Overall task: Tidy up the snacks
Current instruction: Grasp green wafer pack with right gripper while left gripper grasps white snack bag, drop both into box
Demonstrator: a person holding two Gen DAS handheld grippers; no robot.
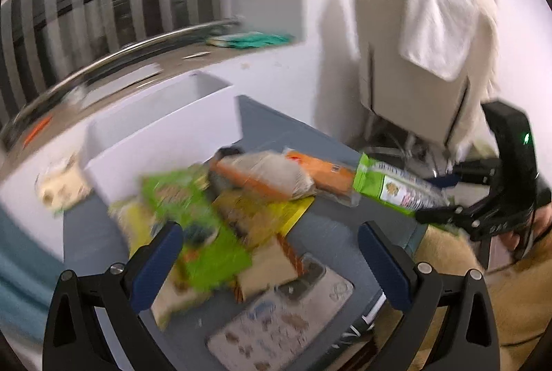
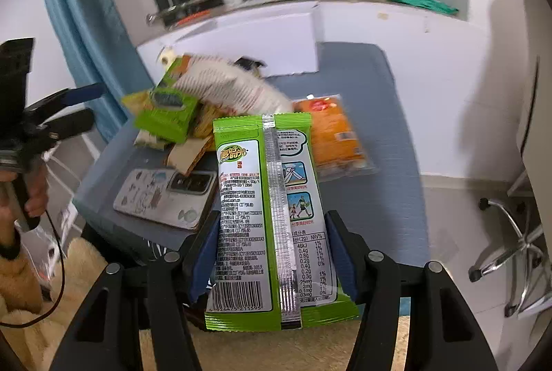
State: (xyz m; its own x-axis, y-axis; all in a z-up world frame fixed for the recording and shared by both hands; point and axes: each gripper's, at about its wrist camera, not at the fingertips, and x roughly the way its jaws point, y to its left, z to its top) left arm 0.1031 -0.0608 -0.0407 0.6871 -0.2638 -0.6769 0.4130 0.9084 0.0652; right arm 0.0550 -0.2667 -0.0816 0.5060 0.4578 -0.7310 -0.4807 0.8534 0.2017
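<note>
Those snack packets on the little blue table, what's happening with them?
A person is sorting snacks with a handheld gripper in each hand. The right gripper is shut on a green snack packet, held in the air at the near edge of the blue table. The left gripper is open and empty, hovering over the pile of snacks. A phone lies by the pile, and a white box stands behind it.
</note>
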